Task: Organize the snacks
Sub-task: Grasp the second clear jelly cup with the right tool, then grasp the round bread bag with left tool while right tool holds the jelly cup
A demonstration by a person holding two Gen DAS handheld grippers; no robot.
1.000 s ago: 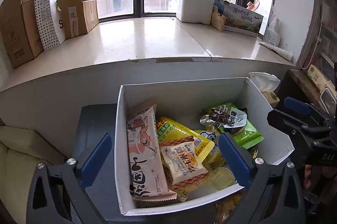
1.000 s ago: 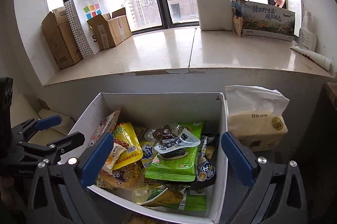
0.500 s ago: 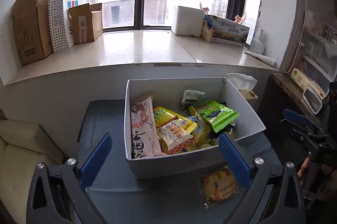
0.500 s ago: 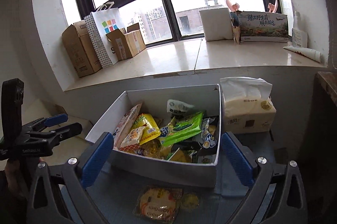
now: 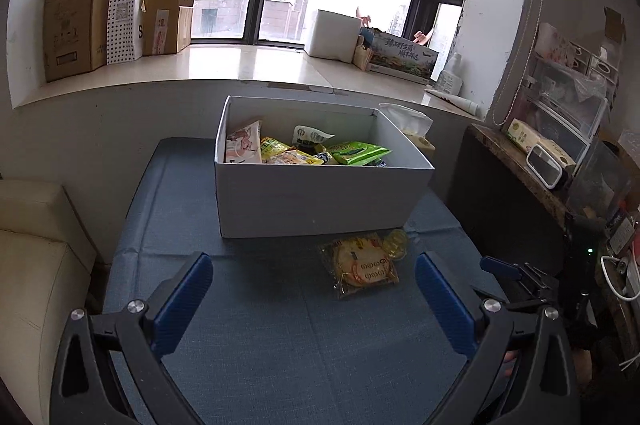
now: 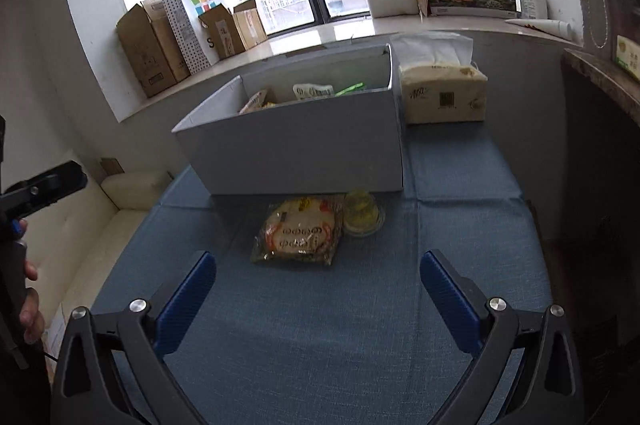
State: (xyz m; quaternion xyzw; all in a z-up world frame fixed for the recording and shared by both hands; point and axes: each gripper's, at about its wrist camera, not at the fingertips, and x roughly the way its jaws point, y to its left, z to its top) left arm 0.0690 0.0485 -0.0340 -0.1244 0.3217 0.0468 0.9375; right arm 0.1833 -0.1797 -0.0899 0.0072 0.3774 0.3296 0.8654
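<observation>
A clear-wrapped round biscuit packet (image 6: pixel 298 231) lies flat on the blue tablecloth (image 6: pixel 320 325), just in front of the white cardboard box (image 6: pixel 304 149), near its right front corner. A small yellow jelly cup (image 6: pixel 362 212) sits touching the packet's right side. The box stands toward the table's far edge and holds assorted snack packets (image 5: pixel 304 149), green, yellow and pink among them. A tissue pack (image 6: pixel 442 91) stands just beside the box's right wall. The left gripper (image 5: pixel 314 295) is spread wide and holds nothing. The right gripper (image 6: pixel 316 289) is likewise spread wide and empty, above the near tablecloth.
</observation>
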